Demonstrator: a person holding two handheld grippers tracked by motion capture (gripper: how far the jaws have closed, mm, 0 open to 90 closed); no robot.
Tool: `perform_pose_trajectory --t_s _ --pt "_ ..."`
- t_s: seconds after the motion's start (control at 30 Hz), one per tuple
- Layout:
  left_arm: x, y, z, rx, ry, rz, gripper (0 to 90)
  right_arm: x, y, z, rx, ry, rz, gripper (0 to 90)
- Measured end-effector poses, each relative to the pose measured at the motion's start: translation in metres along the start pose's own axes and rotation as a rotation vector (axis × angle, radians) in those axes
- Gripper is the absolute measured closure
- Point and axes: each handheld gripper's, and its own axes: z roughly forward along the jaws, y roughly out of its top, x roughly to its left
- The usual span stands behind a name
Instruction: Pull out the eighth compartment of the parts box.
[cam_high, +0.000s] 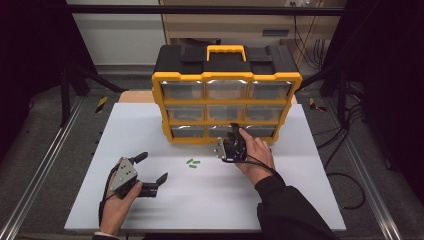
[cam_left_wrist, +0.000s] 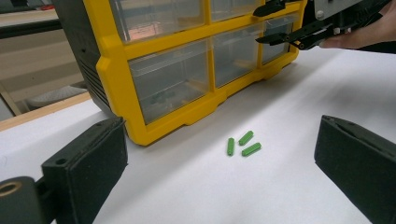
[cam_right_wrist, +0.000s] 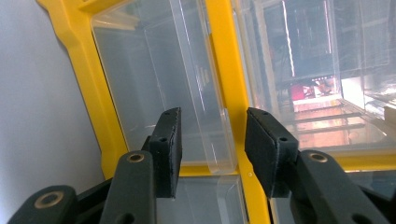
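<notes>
High view: I have the right gripper (cam_high: 233, 131) at the bottom row of the yellow organiser (cam_high: 226, 95), at the middle drawer (cam_high: 220, 131). The risk I judge here: if the jaws miss the drawer's handle lip or bite it off-centre, a pull would skew the drawer in its frame or tug the whole organiser along the white table (cam_high: 150, 210). The left gripper (cam_high: 152, 169) rests apart, jaws spread, holding nothing. Three green plugs (cam_high: 193, 163) lie loose between the two grippers.

Left gripper view: my own jaws stand wide apart and empty around the green plugs (cam_left_wrist: 243, 143). A careless sweep would scatter them.

Right gripper view: the jaws are part-way closed astride the clear drawer lip (cam_right_wrist: 212, 135). Gaps remain on both sides, so nothing is gripped yet.
</notes>
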Motion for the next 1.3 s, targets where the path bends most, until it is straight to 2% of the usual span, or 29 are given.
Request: perform_pose_trajectory --t_s 0.1,0.13,0.57,0.63,0.7,0.73,0.93,1.0,1.03,1.27,1.3 --pt "-0.0006 0.0002 0.0003 -0.002 -0.002 -0.001 2.0 0.0026 -0.0004 -0.0005 0.009 0.005 0.022 58.0" --pt "-0.0007 0.0002 0.0003 -0.002 -0.002 -0.001 2.0 0.0009 -0.0014 -0.0001 0.007 0.005 -0.016 58.6" --pt "0.0002 0.0002 0.0000 -0.005 -0.002 -0.005 2.1 0.0018 -0.0048 0.0013 0.018 0.014 -0.017 61.2" --pt "-0.0004 0.0002 0.0003 -0.003 -0.004 -0.003 2.1 -0.0001 -0.0058 0.0020 0.012 0.010 -0.038 61.3" --pt "-0.0007 0.0002 0.0005 -0.003 -0.006 -0.002 2.2 0.0000 -0.0062 0.0019 0.018 0.015 -0.032 62.3" --pt "-0.0007 0.0002 0.0005 -0.003 -0.005 -0.002 2.1 0.0015 -0.0062 0.0019 0.028 0.024 -0.012 62.2" --pt "0.0014 0.0005 -0.0006 -0.007 0.000 -0.005 2.2 0.0032 -0.0047 0.0011 0.029 0.032 -0.017 62.3" --pt "0.0015 0.0006 -0.0009 -0.008 0.001 -0.005 2.2 0.0020 -0.0051 0.0027 0.014 0.022 -0.058 61.9" --pt "0.0015 0.0006 -0.0009 -0.008 0.001 -0.004 2.2 0.0036 -0.0043 0.0021 0.024 0.021 -0.029 61.8" --pt "0.0017 0.0008 -0.0008 -0.009 -0.001 -0.005 2.2 0.0034 -0.0046 0.0042 0.029 0.011 -0.042 58.5" --pt "0.0023 0.0008 -0.0011 -0.010 0.001 -0.004 2.2 0.0048 -0.0045 0.0042 0.035 0.009 -0.022 58.3"
